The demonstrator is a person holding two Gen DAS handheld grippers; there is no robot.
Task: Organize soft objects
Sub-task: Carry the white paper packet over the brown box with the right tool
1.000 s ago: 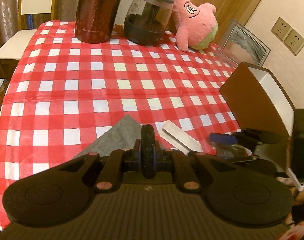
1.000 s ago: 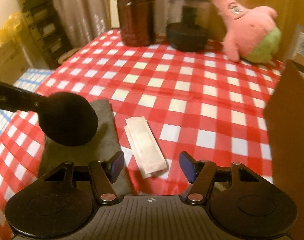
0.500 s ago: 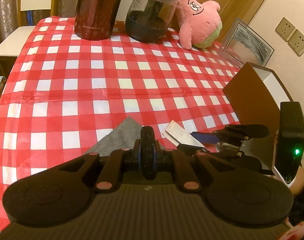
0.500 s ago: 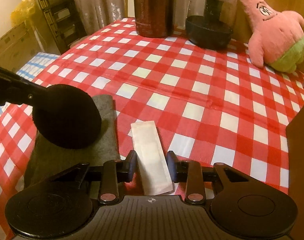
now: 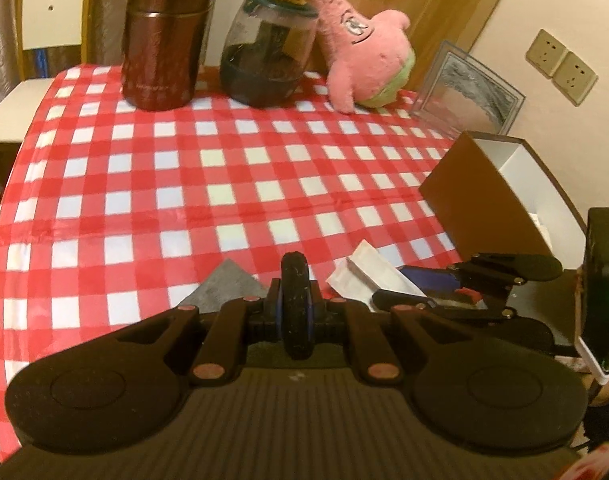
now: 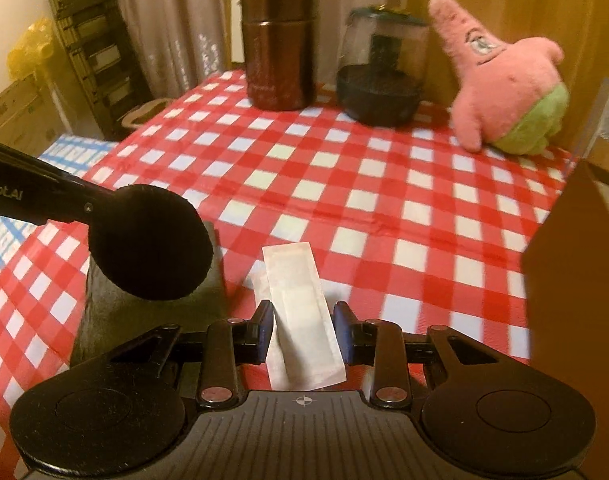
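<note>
Dim, warm yellowish indoor light, perhaps from overhead. Both fisheye views bow strongly toward dark corners; everything beyond each gripper looks soft, slightly motion-blurred.

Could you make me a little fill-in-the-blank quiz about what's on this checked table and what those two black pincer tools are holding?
1. The left gripper is clamped on a round, flat ____-coloured pad.
2. The right gripper is closed on a flat white packet, and its far end is off the ____.
3. The pink plush star wears ____ shorts.
4. Under the left gripper lies a ____ cloth.

Missing words: black; tablecloth; green; grey
</note>
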